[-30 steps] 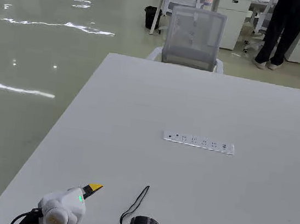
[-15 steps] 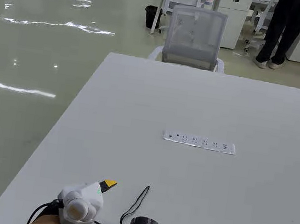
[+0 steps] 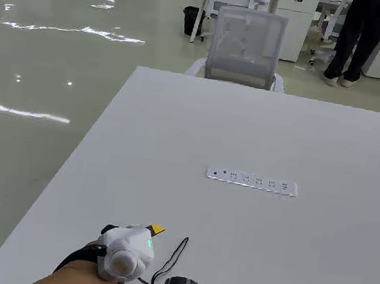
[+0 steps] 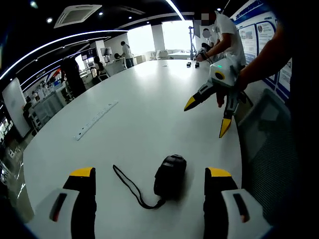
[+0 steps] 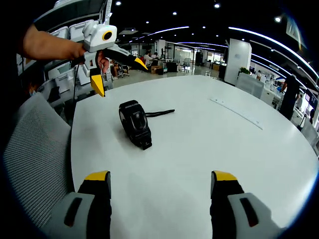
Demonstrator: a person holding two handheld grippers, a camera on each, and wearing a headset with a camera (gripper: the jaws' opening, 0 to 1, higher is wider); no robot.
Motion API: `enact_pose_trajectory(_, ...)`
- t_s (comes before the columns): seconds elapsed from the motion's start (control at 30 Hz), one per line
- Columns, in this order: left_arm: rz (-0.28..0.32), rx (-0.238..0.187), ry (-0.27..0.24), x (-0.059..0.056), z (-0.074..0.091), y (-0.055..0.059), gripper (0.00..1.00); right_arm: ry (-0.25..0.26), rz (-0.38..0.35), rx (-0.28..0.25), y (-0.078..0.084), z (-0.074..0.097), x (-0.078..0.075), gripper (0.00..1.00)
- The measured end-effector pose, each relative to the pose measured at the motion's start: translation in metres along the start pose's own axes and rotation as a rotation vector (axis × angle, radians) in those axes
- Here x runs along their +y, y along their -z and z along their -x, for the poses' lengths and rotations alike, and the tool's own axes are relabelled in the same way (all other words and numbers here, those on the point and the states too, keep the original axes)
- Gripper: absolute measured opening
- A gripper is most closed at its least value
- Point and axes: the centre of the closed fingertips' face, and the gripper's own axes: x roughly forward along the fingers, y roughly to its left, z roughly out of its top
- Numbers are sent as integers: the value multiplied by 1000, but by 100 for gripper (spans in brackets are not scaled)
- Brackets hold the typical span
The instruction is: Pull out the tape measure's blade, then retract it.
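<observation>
Left tongs [image 3: 162, 264] and right tongs [image 4: 206, 119] have neared the tape measure [image 5: 134, 122], both gaping; its rigid, weighty case likely wants clamping across flat sides.

Table [image 3: 262, 123]: smooth white top, matt, faint sheen only. Tape measure [image 5: 134, 122]: black moulded case, plastic or rubber by appearance, semi-matt. Wrist cord [image 5: 159, 113]: thin, black, woven-looking, dull. Left gripper [image 5: 119, 75] and right gripper [image 4: 207, 119]: glossy white plastic shells, smooth yellow tips on dark jaws. Power strip [image 3: 251, 181]: white plastic, satin finish. Floor [image 3: 46, 60]: hard, polished, highly reflective. Chair [image 3: 246, 48]: grey mesh back, open weave, on a white frame.
</observation>
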Motion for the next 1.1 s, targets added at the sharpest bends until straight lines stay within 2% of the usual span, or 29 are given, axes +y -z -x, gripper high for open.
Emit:
enact_pose_trajectory(0.23,-44,50,21,-4,-14,4,85,-33,18,13,-7,-16,2,85)
enact_pose_trajectory(0.4,-124,113,34,-4,-25,8,83,-58,45,28,-11,-29,3,84)
enact_pose_trajectory(0.53,-139,132,56,-6,-32,8,84,-78,53,40,-14,-38,4,82)
enact_pose_trajectory(0.77,-202,173,98,-12,-42,13,82,-126,102,62,-23,-55,13,77)
enact_pose_trajectory(0.83,-204,189,123,-16,-43,15,80,-143,121,65,-26,-60,17,75)
enact_pose_trajectory(0.9,-200,211,156,-21,-43,17,72,-158,132,70,-28,-63,21,74)
enact_pose_trajectory(0.97,-220,238,169,-23,-44,20,66,-183,157,81,-29,-68,25,70)
enact_pose_trajectory(1.1,-266,264,204,-27,-48,21,60,-215,204,101,-34,-76,32,64)
